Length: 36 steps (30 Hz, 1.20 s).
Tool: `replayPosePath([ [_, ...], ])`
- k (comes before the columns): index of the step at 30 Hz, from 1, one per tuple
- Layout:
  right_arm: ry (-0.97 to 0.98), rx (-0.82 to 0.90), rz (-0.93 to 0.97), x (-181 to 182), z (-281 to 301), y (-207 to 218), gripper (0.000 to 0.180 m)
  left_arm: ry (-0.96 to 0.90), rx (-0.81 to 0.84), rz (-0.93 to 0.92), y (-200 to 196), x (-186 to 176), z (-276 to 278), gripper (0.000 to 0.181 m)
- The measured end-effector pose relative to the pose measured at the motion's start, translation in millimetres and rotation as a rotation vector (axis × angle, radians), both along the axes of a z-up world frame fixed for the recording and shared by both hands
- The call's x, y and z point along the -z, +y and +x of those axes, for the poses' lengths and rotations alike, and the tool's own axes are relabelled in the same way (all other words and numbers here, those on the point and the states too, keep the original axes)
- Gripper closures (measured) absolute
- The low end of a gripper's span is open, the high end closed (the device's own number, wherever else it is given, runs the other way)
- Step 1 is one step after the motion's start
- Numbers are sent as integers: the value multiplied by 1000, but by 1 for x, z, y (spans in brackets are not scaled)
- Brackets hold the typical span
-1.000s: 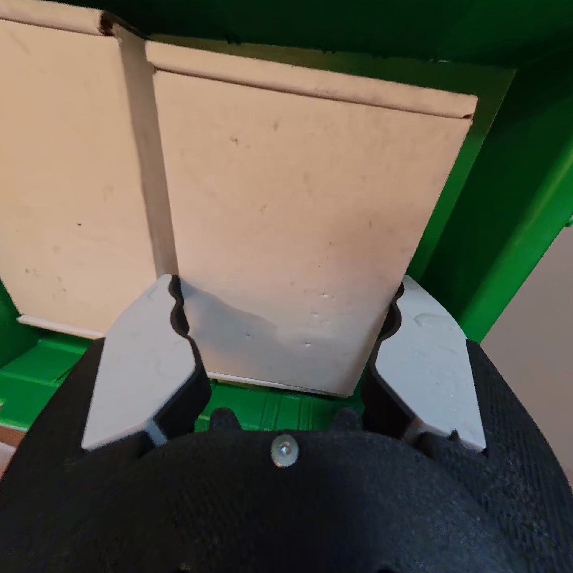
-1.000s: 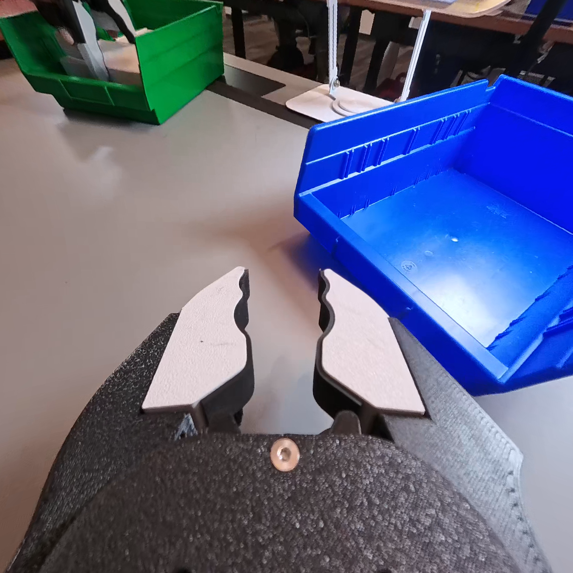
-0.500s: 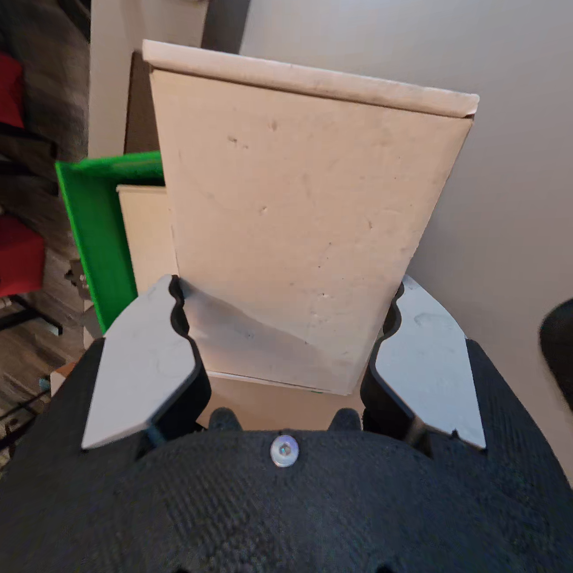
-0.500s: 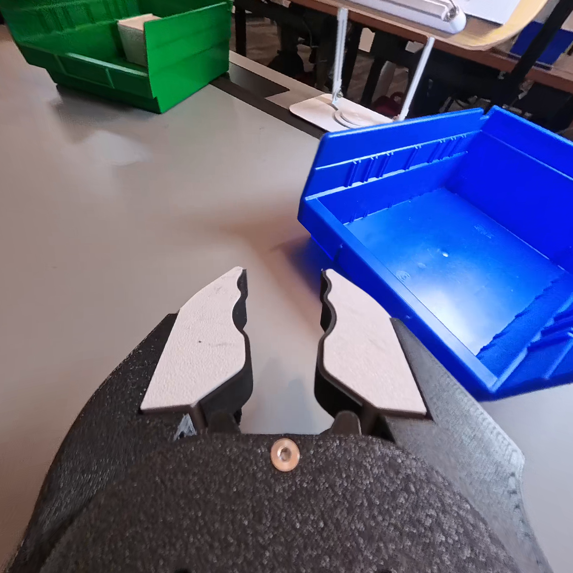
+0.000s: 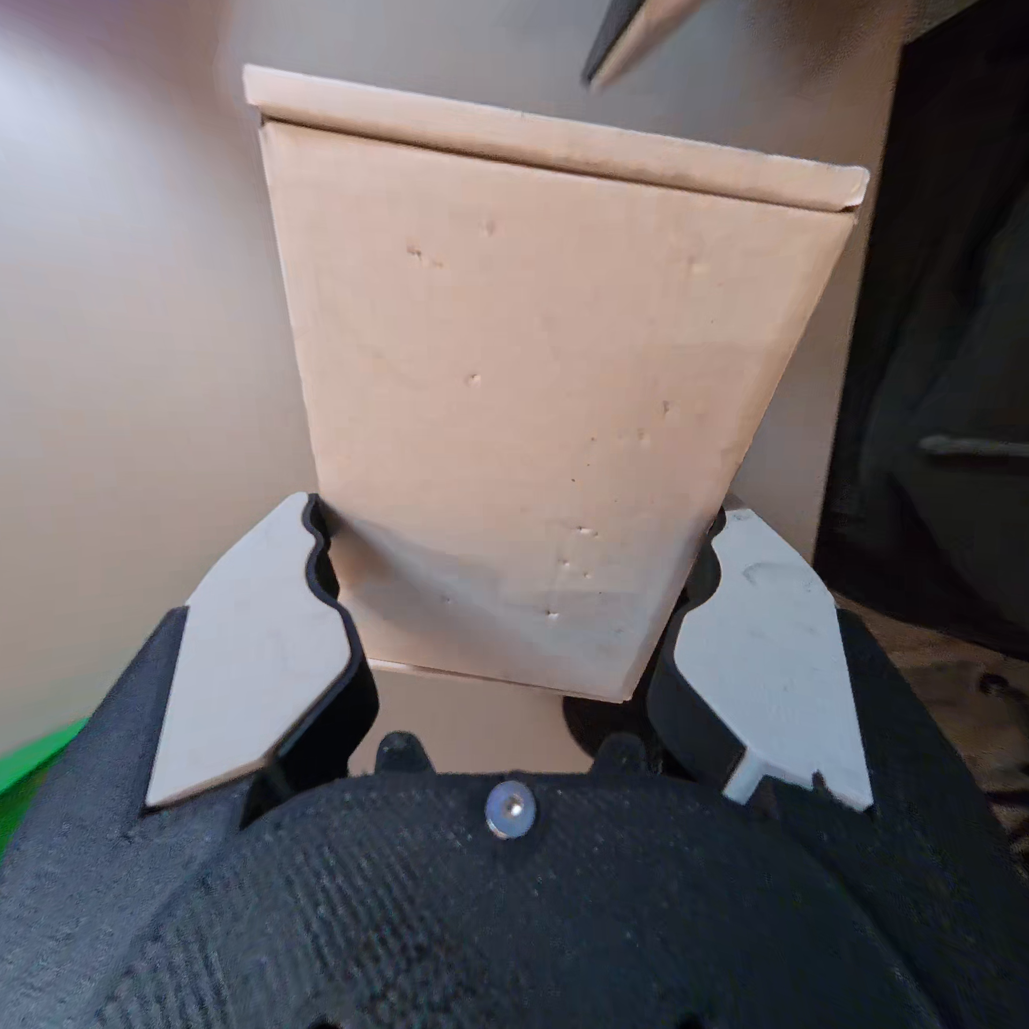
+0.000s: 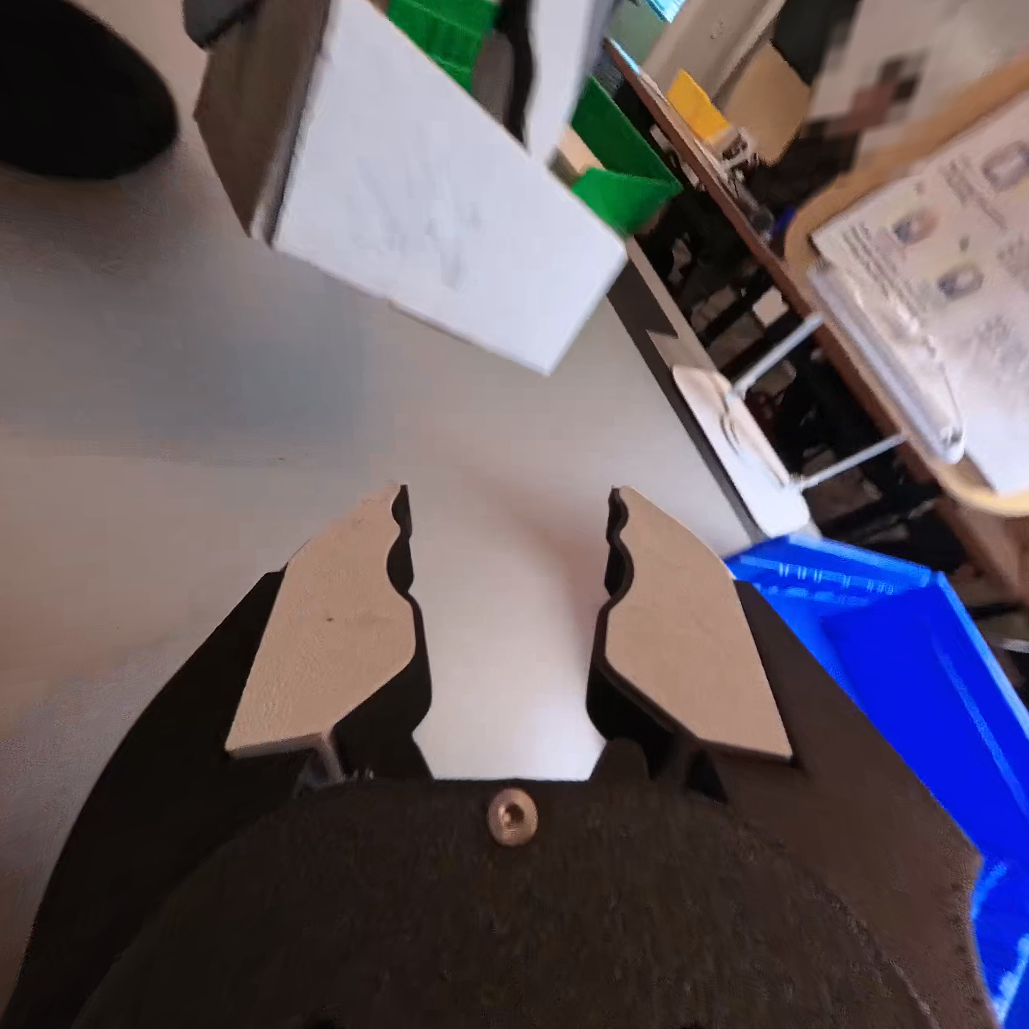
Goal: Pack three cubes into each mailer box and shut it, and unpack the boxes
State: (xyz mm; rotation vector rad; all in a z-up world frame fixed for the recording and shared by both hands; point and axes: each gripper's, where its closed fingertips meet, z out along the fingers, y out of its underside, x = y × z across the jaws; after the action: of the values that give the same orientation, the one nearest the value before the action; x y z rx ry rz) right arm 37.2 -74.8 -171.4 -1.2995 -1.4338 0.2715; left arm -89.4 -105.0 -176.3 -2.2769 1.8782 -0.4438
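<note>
My left gripper [image 5: 515, 509] is shut on a closed white mailer box [image 5: 534, 356], gripping its two side walls and holding it in the air above the grey table [image 5: 139, 334]. The same box [image 6: 423, 211] shows in the right wrist view, tilted and blurred, above and ahead of my right gripper, with the left gripper's fingers [image 6: 534, 61] on it. My right gripper [image 6: 508, 493] is open and empty, low over the table [image 6: 167, 417]. No cubes are in view.
A blue bin [image 6: 919, 668] lies at the right of my right gripper. A green bin [image 6: 612, 161] stands behind the held box; a corner of it [image 5: 33, 763] shows at lower left in the left wrist view. A white lamp base [image 6: 740, 445] sits at the table's far edge. My right fingertips sit around 15 cm from my left ones.
My left gripper has lifted the mailer box out of the green bin and carried it over the table toward the right gripper. My right gripper has opened wider and turned toward the box.
</note>
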Motion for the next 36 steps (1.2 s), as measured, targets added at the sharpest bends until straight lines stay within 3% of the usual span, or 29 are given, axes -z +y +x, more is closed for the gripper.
replayPosePath([
  [7, -132, -126, 229, -1, -35, -28, 91, -13, 49, -187, -25, 20, 40, 56],
  [13, -128, -134, 406, -18, -38, -30, 95, -61, 36, -267, -33, 18, 47, 56],
  [19, -214, -242, 443, -8, -47, -47, 99, -132, 69, -248, -36, 18, 54, 58],
  [25, -59, -181, 73, 8, -28, -25, 102, -577, 76, 17, -22, -31, 68, 72],
  [28, 3, -143, -138, 17, -17, -16, 103, -679, 50, 154, -23, -39, 56, 72],
  [36, 95, -107, -504, 33, -8, -5, 103, -704, -168, 327, -4, 28, 41, 82],
])
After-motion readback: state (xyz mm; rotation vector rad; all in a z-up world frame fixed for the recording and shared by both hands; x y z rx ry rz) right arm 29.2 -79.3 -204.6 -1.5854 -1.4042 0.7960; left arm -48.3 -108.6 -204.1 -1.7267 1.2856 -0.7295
